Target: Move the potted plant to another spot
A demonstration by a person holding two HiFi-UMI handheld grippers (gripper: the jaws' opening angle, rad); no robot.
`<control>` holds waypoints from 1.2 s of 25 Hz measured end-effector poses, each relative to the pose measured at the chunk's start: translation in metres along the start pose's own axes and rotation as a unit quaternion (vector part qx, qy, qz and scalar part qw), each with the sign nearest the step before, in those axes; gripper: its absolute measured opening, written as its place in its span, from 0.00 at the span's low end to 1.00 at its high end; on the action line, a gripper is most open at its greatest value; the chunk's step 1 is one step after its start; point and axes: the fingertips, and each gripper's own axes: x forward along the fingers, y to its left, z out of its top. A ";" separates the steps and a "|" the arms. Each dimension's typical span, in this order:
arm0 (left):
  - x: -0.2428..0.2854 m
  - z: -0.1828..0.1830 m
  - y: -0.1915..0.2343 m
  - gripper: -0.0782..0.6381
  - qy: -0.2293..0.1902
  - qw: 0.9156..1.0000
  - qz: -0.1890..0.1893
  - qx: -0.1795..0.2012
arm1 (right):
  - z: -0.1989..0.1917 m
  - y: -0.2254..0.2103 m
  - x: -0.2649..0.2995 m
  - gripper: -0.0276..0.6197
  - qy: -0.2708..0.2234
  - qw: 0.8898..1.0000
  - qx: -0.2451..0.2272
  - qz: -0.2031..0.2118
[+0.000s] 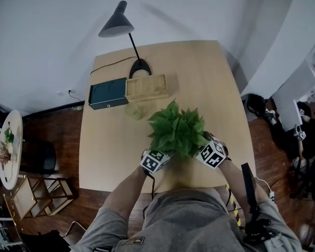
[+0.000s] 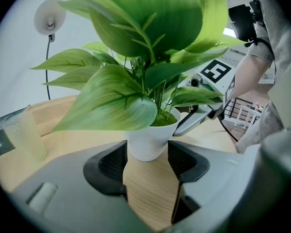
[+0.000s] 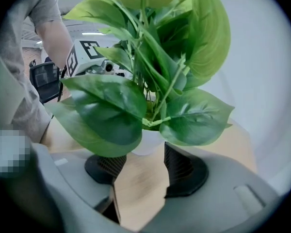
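The plant (image 1: 177, 130) stands near my edge of the tabletop (image 1: 110, 140). My left hand-held gripper (image 2: 148, 164) is closing, its wide jaws just beside the white pot (image 2: 146, 143) on either side. The right hand-held gripper (image 3: 141, 164) is closing too, jaws wide, the pot at their tips.

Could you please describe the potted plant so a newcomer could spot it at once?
Start at the light wooden table. Near its edge closest to the person stands the potted plant. Its broad green leaves and white pot set it apart from the lamp and the dark box farther back.
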 end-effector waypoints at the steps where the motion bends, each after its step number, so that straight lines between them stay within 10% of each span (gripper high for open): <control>1: -0.002 -0.003 0.002 0.46 0.001 1.000 0.004 -0.003 | -0.002 -0.001 -0.002 0.43 0.001 1.000 0.002 -0.003; 9: -0.039 -0.017 -0.004 0.42 0.000 1.000 0.012 -0.028 | -0.013 0.008 -0.035 0.39 0.015 0.999 0.031 -0.018; 16: -0.094 -0.033 -0.040 0.19 -0.034 0.996 0.005 -0.086 | -0.004 0.044 -0.074 0.26 0.005 0.997 0.068 -0.033; 30: -0.132 -0.016 -0.143 0.11 -0.093 0.989 0.016 -0.117 | 0.026 0.152 -0.112 0.14 -0.035 0.999 -0.011 0.040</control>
